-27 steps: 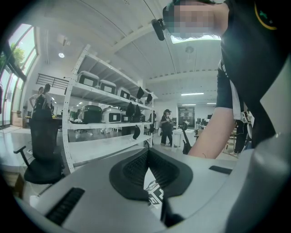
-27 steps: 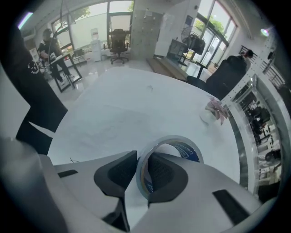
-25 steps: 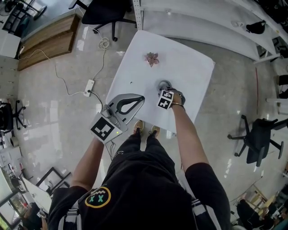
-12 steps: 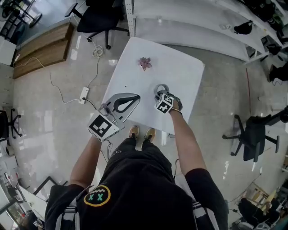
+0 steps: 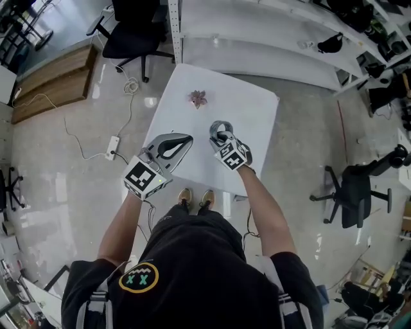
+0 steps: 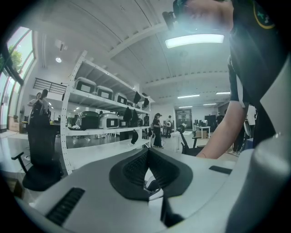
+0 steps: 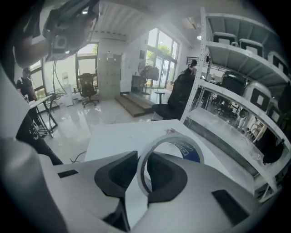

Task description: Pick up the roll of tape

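Note:
The roll of tape (image 5: 221, 127) is a grey ring with a blue inner label (image 7: 190, 150). It hangs above the white table (image 5: 253, 106), off its surface. My right gripper (image 5: 219, 133) is shut on the ring's wall, one pad inside and one outside (image 7: 142, 159), and points downward at a slant. To the left, my left gripper (image 5: 189, 137) is held level over the table's near left edge. Its jaws meet at the tips (image 6: 146, 154) with nothing between them.
A small pink flower-like piece (image 5: 198, 97) lies near the table's far side. White shelving (image 5: 257, 32) runs behind the table. Office chairs stand at the back left (image 5: 128, 16) and right (image 5: 350, 189). A power strip with cable (image 5: 112, 144) lies on the floor at left.
My right gripper has risen with the tape roll, lifting it off the table, and has rolled a little. The left gripper has stayed where it was.

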The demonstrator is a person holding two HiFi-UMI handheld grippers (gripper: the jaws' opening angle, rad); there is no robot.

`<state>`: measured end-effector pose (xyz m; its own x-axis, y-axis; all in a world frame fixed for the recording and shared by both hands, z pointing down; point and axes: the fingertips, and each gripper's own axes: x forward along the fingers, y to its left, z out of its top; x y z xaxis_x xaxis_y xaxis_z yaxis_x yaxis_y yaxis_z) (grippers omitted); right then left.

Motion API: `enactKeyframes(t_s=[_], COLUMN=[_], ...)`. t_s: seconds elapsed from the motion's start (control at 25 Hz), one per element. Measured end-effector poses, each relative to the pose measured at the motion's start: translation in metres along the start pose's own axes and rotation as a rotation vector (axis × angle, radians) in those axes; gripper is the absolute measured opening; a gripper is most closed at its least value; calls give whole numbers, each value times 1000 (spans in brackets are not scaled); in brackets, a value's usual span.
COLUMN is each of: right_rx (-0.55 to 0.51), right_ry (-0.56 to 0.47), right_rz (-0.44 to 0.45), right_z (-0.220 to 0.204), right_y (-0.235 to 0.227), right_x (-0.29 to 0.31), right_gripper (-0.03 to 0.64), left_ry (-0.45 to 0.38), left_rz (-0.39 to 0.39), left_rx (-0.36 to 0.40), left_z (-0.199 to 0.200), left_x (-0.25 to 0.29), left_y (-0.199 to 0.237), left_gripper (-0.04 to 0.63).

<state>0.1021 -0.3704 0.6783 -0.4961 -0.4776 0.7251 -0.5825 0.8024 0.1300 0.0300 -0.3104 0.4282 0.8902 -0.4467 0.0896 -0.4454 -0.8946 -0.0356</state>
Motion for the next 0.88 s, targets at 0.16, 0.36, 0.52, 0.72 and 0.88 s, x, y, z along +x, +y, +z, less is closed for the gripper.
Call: enactKeyframes(t_s=[0.16, 0.36, 0.52, 0.72, 0.88], right_rx=[27, 66, 53, 30, 8], right_ry=[-76, -194, -283, -394, -465], right_rz=[-37, -76, -105, -139, -161], right_z=[22, 52, 79, 108, 126], right_y=[-4, -5, -3, 1, 4], right_x=[-26, -63, -96, -140, -174], right_gripper=[89, 89, 89, 89, 89], left_ry=[-8, -32, -33, -37, -41], left_rz=[-4, -5, -13, -27, -36], left_rx=[-1, -52, -42, -28, -17], left_z=[2, 5, 7, 13, 18], left_x=[-1, -3, -2, 4, 8], left_y=[2, 7, 8, 4, 0], left_gripper=[15, 15, 15, 15, 15])
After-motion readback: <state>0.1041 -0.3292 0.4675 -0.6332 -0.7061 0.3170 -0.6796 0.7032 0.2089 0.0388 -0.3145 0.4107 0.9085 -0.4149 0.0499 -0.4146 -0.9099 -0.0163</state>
